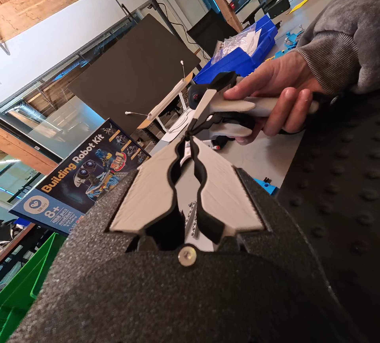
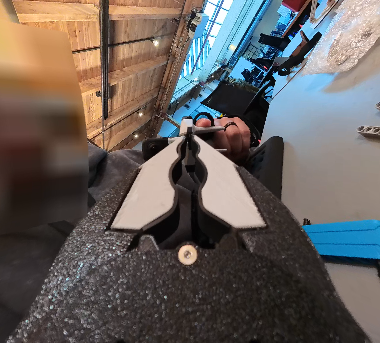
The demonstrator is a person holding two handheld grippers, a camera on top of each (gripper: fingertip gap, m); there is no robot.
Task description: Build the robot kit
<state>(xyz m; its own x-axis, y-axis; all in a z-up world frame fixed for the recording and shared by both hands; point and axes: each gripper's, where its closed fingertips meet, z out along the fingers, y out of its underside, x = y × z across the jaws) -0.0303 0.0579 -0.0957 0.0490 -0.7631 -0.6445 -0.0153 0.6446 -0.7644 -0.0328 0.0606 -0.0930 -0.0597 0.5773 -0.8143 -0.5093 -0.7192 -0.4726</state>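
Note:
My left gripper [image 1: 188,138] and my right gripper [image 2: 187,138] meet tip to tip above the grey table [image 2: 312,158]. The fingertips of each stand almost together, with a small dark piece [image 1: 188,134] pinched where they meet; its shape is too small to tell. In the left wrist view a hand [image 1: 273,90] in a grey sleeve holds the right gripper [image 1: 192,130] from the right. In the right wrist view a hand with a ring [image 2: 234,137] holds the left gripper [image 2: 188,130]. A grey perforated beam [image 1: 192,218] lies on the table under my left fingers.
A toy kit box [image 1: 82,179] stands at the left, with a green bin [image 1: 30,281] below it and a blue bin [image 1: 236,59] of plastic bags behind. A black studded mat [image 1: 339,209] lies at the right. Blue parts [image 2: 339,238], grey beams [image 2: 368,131] and a bubble-wrap bag [image 2: 353,24] lie on the table. My two grippers' fingertips are within a few centimetres of each other.

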